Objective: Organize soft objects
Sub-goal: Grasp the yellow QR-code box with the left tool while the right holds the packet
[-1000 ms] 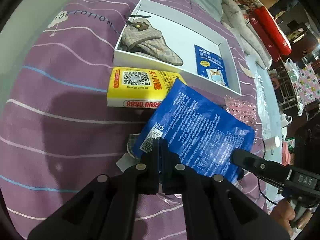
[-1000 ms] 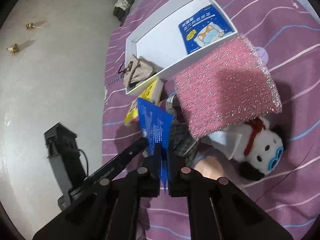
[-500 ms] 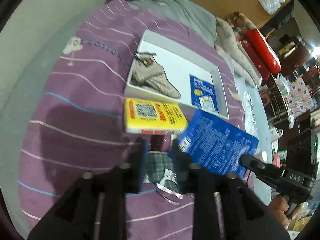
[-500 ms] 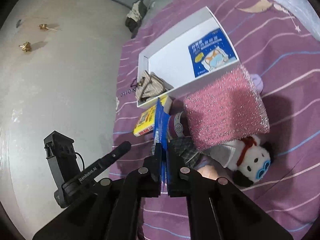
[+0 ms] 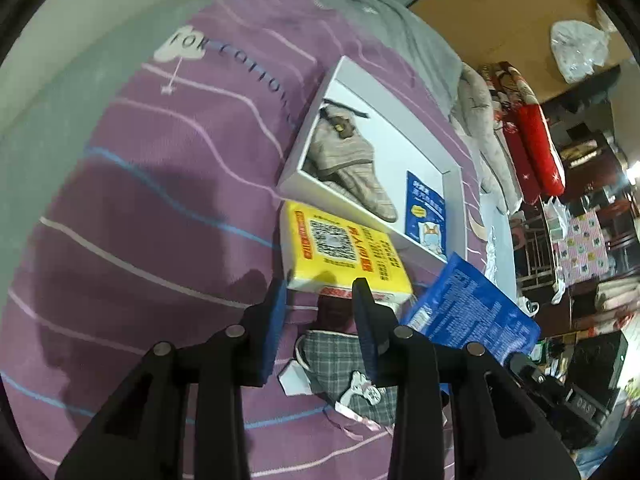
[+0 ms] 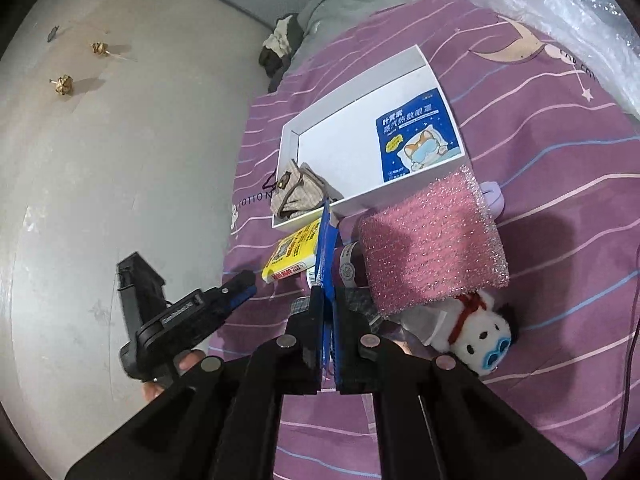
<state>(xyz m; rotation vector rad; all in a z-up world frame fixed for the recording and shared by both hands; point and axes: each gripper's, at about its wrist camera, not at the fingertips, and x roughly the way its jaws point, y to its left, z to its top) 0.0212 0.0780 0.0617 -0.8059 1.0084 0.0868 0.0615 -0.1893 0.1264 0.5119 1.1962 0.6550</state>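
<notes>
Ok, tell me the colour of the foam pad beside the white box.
Pink with glitter: the foam pad shows best in the right wrist view.

The left black two-finger hand-held gripper [image 5: 320, 300] points steeply downward, its blue-padded jaws parted with nothing between them. The right black hand-held gripper [image 6: 326, 312] also angles down, jaws clamped together. A hand [image 6: 176, 372] grips the left tool's handle from below.

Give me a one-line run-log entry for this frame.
right claw: shut on blue packet | left claw: open, empty | white box: holds beige pouch, eye-mask packet
</notes>
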